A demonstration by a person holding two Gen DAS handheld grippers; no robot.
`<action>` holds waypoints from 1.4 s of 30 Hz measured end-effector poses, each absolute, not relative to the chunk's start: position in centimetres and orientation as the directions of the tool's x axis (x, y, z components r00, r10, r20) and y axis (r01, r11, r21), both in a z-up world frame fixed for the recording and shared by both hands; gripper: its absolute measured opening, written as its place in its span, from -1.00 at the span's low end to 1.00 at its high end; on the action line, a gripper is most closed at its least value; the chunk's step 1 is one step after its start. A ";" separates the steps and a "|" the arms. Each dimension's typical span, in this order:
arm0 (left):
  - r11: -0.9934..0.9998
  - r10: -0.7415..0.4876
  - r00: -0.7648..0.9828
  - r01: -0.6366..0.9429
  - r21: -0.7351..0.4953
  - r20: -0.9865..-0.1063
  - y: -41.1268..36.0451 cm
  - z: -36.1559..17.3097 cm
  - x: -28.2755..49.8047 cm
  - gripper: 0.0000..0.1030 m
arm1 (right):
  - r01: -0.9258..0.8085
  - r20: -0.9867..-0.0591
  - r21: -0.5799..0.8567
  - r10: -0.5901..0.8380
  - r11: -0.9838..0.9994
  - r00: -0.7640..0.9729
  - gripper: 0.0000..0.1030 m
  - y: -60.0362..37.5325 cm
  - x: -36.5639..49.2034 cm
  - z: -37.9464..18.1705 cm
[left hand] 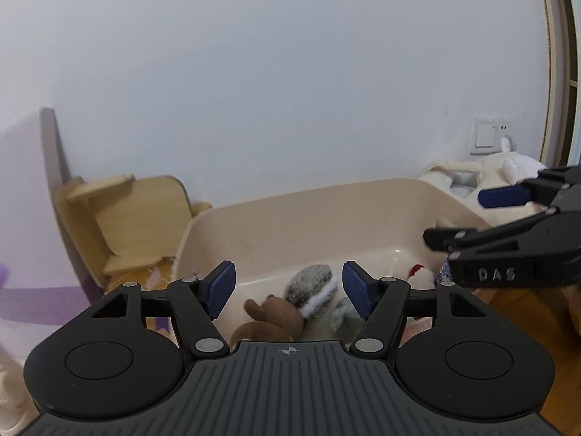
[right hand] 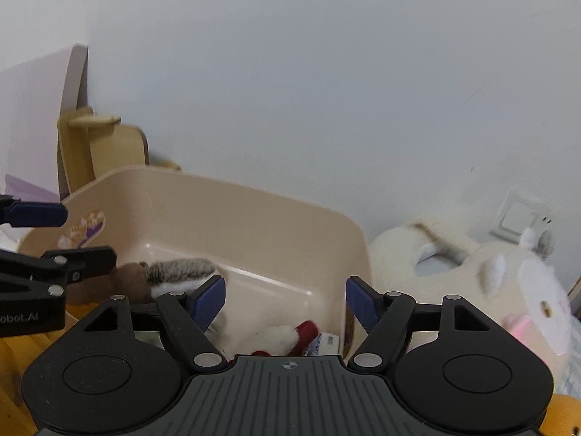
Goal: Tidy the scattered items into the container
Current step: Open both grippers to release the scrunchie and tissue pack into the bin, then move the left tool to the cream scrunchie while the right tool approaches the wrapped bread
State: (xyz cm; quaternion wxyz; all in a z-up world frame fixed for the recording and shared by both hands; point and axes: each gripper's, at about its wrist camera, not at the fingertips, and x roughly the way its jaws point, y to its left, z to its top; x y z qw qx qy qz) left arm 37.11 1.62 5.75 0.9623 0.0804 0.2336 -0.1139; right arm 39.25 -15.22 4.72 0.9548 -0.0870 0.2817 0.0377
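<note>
A beige plastic bin [left hand: 308, 214] stands by the wall; it also shows in the right wrist view [right hand: 254, 218]. Inside lie a brown plush toy [left hand: 276, 318], a grey-and-white furry toy [left hand: 314, 289] and a red-and-white plush [left hand: 421, 276]. The right wrist view shows the same brown plush [right hand: 132, 278], grey furry toy [right hand: 181, 272] and red-and-white plush [right hand: 287, 336]. My left gripper [left hand: 288, 289] is open and empty above the bin's near side. My right gripper [right hand: 285, 303] is open and empty over the bin's right part; it shows in the left wrist view [left hand: 468, 214].
A large white plush pillow [right hand: 490, 283] lies right of the bin under a wall switch [right hand: 519, 218]. A small wooden chair [left hand: 123, 218] stands left of the bin against the wall. Wooden floor [right hand: 14, 356] shows below.
</note>
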 end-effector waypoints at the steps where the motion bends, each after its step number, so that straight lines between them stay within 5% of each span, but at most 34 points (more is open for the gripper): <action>1: 0.962 -0.179 0.870 0.253 0.104 -0.460 1.7 6.0 36.6 0.31 | -0.114 -0.527 -0.154 0.016 0.981 0.850 0.47 -15.2 38.7 5.1; 15: 0.978 -0.196 0.850 0.204 -0.036 -0.490 3.6 8.8 28.1 0.48 | -0.077 -0.364 -0.140 0.021 0.987 0.931 0.76 -14.9 28.9 9.6; 31: 0.989 -0.149 0.856 0.124 -0.083 -0.494 4.9 5.8 16.5 0.57 | 0.033 -0.373 -0.002 -0.031 0.999 0.927 1.00 -19.3 17.4 7.3; 42: 0.990 -0.131 0.825 0.138 -0.029 -0.550 3.7 1.2 12.7 0.57 | -0.013 -0.473 -0.120 -0.046 0.993 0.880 1.00 -17.6 12.9 3.1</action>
